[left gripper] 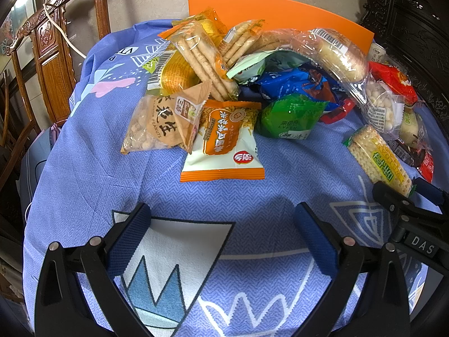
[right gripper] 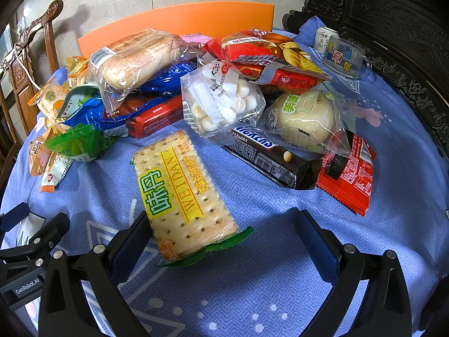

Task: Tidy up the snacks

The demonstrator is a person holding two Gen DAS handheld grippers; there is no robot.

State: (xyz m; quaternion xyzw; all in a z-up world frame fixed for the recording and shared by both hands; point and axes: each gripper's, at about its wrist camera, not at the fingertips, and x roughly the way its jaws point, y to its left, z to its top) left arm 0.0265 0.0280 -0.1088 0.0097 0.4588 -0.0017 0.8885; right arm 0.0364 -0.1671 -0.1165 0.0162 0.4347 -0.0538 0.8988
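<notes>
A pile of packaged snacks lies on a blue patterned tablecloth (left gripper: 84, 168). My left gripper (left gripper: 221, 230) is open and empty, just short of an orange-and-white snack pack (left gripper: 224, 146) and a brown peanut bag (left gripper: 157, 123). My right gripper (right gripper: 224, 236) is open, its fingers on either side of the near end of a WEIDAN cracker pack (right gripper: 182, 193), which lies on the cloth; the left finger touches its edge. The cracker pack also shows in the left wrist view (left gripper: 378, 157), with the right gripper (left gripper: 404, 196) at its end. A Snickers bar (right gripper: 269, 154) lies to the right.
An orange board (right gripper: 179, 19) stands behind the pile. A drink can (right gripper: 322, 36) and a clear mug (right gripper: 348, 59) sit at the back right. A carved wooden chair (left gripper: 47, 45) stands at the left, dark carved furniture (right gripper: 393, 14) at the right. The cloth (right gripper: 252, 295) near my grippers is bare.
</notes>
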